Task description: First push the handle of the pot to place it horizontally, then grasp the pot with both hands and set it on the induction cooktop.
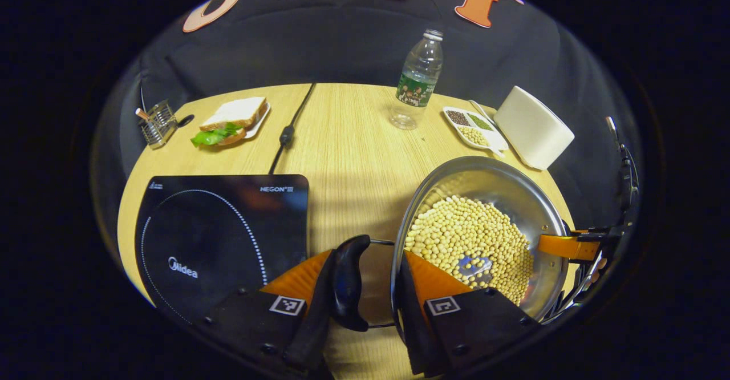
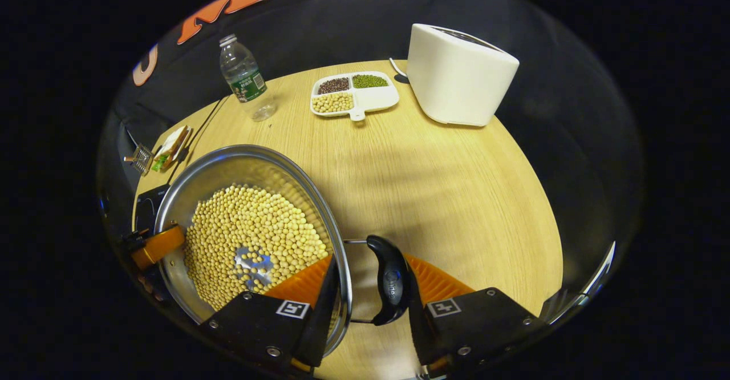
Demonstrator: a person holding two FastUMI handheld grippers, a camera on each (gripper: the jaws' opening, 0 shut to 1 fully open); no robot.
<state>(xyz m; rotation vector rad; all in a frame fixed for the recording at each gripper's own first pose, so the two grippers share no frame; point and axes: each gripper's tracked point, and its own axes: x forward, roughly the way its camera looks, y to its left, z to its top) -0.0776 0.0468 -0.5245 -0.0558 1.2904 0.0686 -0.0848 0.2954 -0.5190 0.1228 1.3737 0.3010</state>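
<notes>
One pot (image 1: 502,197) of beans with two handles, one induction cooktop (image 1: 222,237), one water bottle (image 1: 419,80) and one sandwich (image 1: 231,120) sit on the table (image 1: 348,146). There is also one divided dish (image 1: 473,129), one white toaster (image 1: 533,128), one small wire basket (image 1: 157,123) and two grippers.

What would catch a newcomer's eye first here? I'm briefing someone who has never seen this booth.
Most striking is the steel pot heaped with pale beans, near the table's front edge. The left gripper and the right gripper each straddle the rim and a black handle on opposite sides. Next comes the black cooktop, bare, beside the pot in the left gripper view.
</notes>
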